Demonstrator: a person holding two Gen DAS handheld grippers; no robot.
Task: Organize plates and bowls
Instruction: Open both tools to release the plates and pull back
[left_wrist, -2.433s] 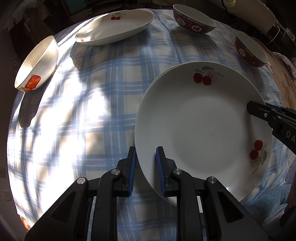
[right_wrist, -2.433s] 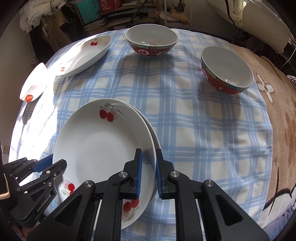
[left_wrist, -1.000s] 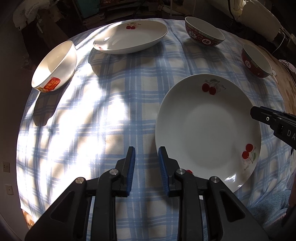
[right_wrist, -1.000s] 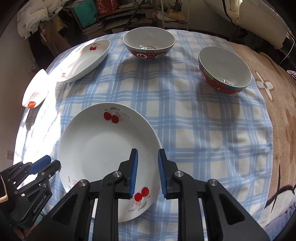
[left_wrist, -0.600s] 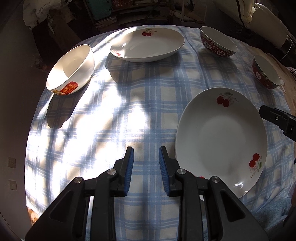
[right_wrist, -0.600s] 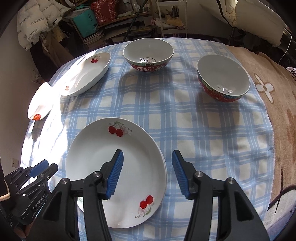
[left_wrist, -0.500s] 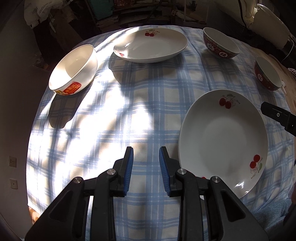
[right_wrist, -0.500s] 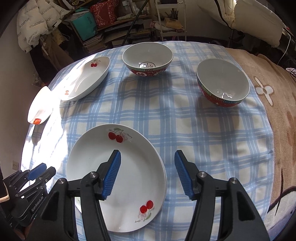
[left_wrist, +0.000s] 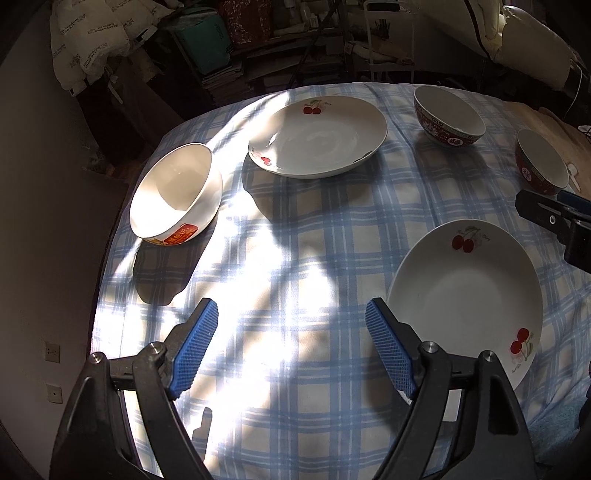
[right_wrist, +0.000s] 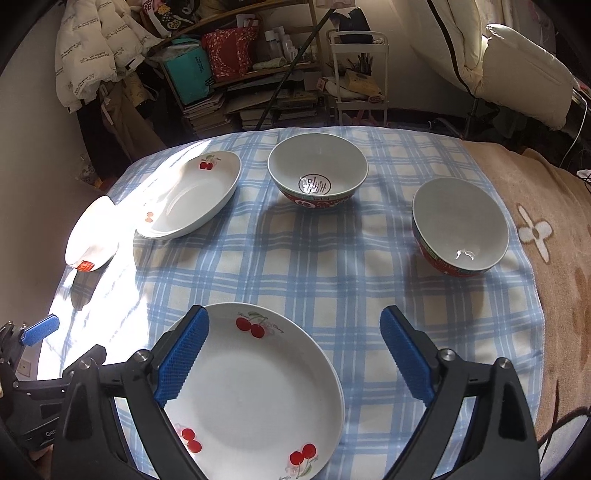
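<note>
A white cherry plate (left_wrist: 467, 299) (right_wrist: 255, 391) lies on the near part of the checked tablecloth; in earlier frames it sat on a second plate. Another cherry plate (left_wrist: 317, 136) (right_wrist: 190, 194) lies at the far side. A white bowl (left_wrist: 177, 195) (right_wrist: 92, 234) stands at the left. Two red bowls (left_wrist: 448, 116) (left_wrist: 541, 166) stand at the right; the right wrist view shows them too (right_wrist: 317, 175) (right_wrist: 460, 227). My left gripper (left_wrist: 291, 347) is open and empty, left of the near plate. My right gripper (right_wrist: 293, 360) is open and empty above that plate's right rim.
The round table's cloth (right_wrist: 314, 258) ends at a brown flowered blanket (right_wrist: 554, 240) on the right. Shelves with books and bags (right_wrist: 236, 74) and a white chair (right_wrist: 517, 62) stand behind the table. A wall is at the left.
Both grippers let go of the near plate, drew back and up, and opened wide. The near plate now lies flat on the cloth.
</note>
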